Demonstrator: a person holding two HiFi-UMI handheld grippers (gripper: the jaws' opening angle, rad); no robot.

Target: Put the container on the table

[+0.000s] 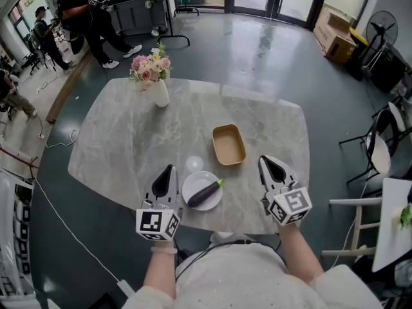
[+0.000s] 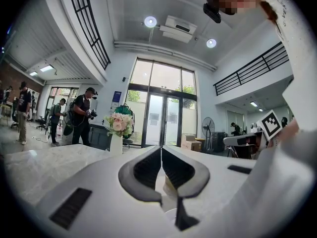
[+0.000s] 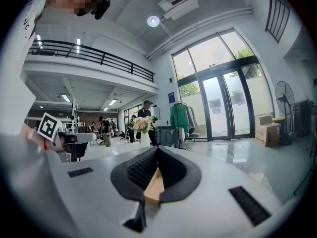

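The shallow tan rectangular container (image 1: 228, 145) sits on the grey marble table (image 1: 116, 134), at 11 o'clock from your right gripper (image 1: 265, 162). That and your left gripper (image 1: 170, 169) are both closed and empty. The container is likely light and rigid; pinch its thin near rim.

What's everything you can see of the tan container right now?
The container is a shallow rectangular tray with rounded corners, a raised rim and an open top. It is tan and looks like wood. It is empty. It lies flat on the marble table, right of centre, its long side running away from the person. It sits just beyond the white plate that holds the eggplant, apart from it. Only the table touches it. The right claw, shut, is nearest but short of it.
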